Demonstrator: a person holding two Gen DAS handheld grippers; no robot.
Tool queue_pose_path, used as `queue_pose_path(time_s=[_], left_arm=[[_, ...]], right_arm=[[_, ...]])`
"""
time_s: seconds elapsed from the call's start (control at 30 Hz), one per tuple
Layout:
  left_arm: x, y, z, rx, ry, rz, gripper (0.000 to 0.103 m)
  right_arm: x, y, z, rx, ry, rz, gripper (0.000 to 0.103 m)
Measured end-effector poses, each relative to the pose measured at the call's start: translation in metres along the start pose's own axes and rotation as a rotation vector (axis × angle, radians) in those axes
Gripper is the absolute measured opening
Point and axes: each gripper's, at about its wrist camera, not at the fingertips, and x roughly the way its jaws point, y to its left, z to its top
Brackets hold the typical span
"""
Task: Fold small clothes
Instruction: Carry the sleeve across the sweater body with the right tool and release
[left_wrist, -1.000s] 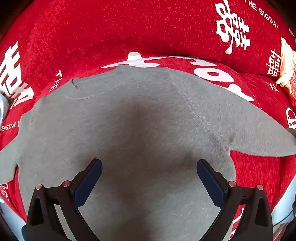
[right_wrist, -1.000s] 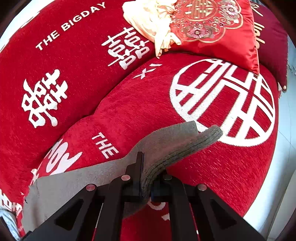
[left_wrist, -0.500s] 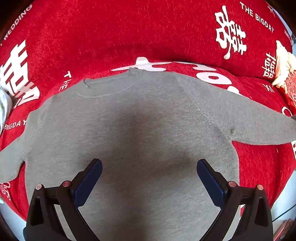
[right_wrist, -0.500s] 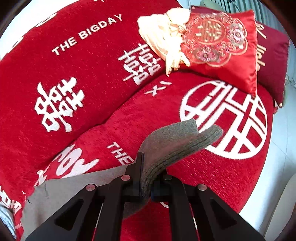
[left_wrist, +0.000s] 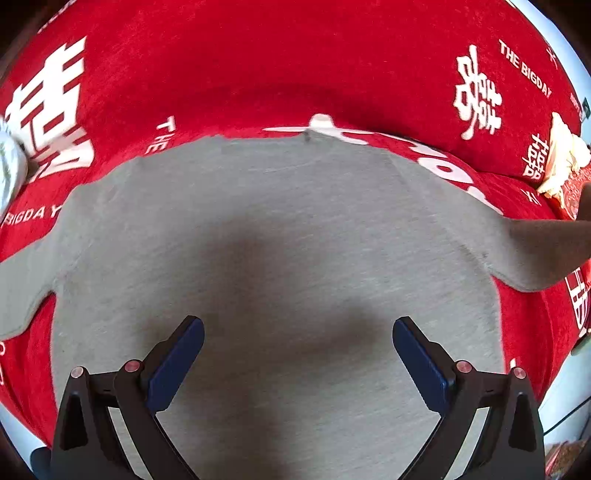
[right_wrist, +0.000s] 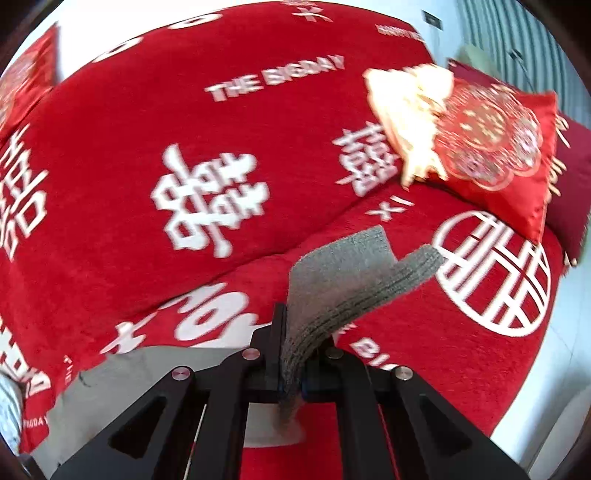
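Observation:
A small grey sweater (left_wrist: 280, 236) lies spread flat on a red sofa cover, neckline toward the backrest. My left gripper (left_wrist: 297, 354) hovers open over its lower body, blue pads wide apart with nothing between them. One sleeve (left_wrist: 546, 251) stretches off to the right and lifts at the frame edge. In the right wrist view my right gripper (right_wrist: 295, 354) is shut on that sleeve's ribbed cuff (right_wrist: 369, 280), which sticks up and forward past the fingers, raised above the seat. The sweater's body (right_wrist: 155, 373) shows at lower left.
The red sofa cover (right_wrist: 147, 122) carries white lettering and symbols. A red embroidered cushion (right_wrist: 498, 147) and a cream cloth (right_wrist: 410, 107) lie at the right end. A pale patterned item (left_wrist: 9, 166) sits at the left edge. Floor shows past the seat's front edge.
My right gripper has risen and swung with the cuff in it, so the sleeve lifts off the seat. My left gripper has drifted across the sweater's body, still open.

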Motion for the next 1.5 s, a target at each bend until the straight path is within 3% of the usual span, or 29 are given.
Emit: queue_pose_path(time_s=[0.23, 0.4, 0.57, 0.73, 1.0, 1.3, 1.5], left_arm=[[-0.001, 0.047, -0.013, -0.058, -0.005, 0.01, 0.103], [0.0, 0.071, -0.024, -0.067, -0.016, 0.058, 0.103], [-0.001, 0.092, -0.04, -0.063, -0.099, 0.144, 0.103], [-0.005, 0.103, -0.052, -0.067, -0.183, 0.147, 0.103], [-0.018, 0.116, -0.057, -0.08, -0.178, 0.132, 0.103], [-0.047, 0.151, -0.059, -0.14, -0.204, 0.112, 0.103], [-0.067, 0.178, -0.06, -0.2, -0.223, 0.099, 0.103]], right_arm=[[0.004, 0.072, -0.011, -0.061, 0.019, 0.051, 0.006], [0.012, 0.116, -0.019, -0.085, 0.055, 0.1, 0.006], [0.016, 0.155, -0.029, -0.112, 0.092, 0.158, 0.006], [0.015, 0.198, -0.043, -0.192, 0.107, 0.186, 0.006], [0.003, 0.265, -0.068, -0.276, 0.114, 0.261, 0.006], [-0.002, 0.345, -0.118, -0.367, 0.13, 0.354, 0.006], [0.007, 0.382, -0.151, -0.389, 0.184, 0.401, 0.006]])
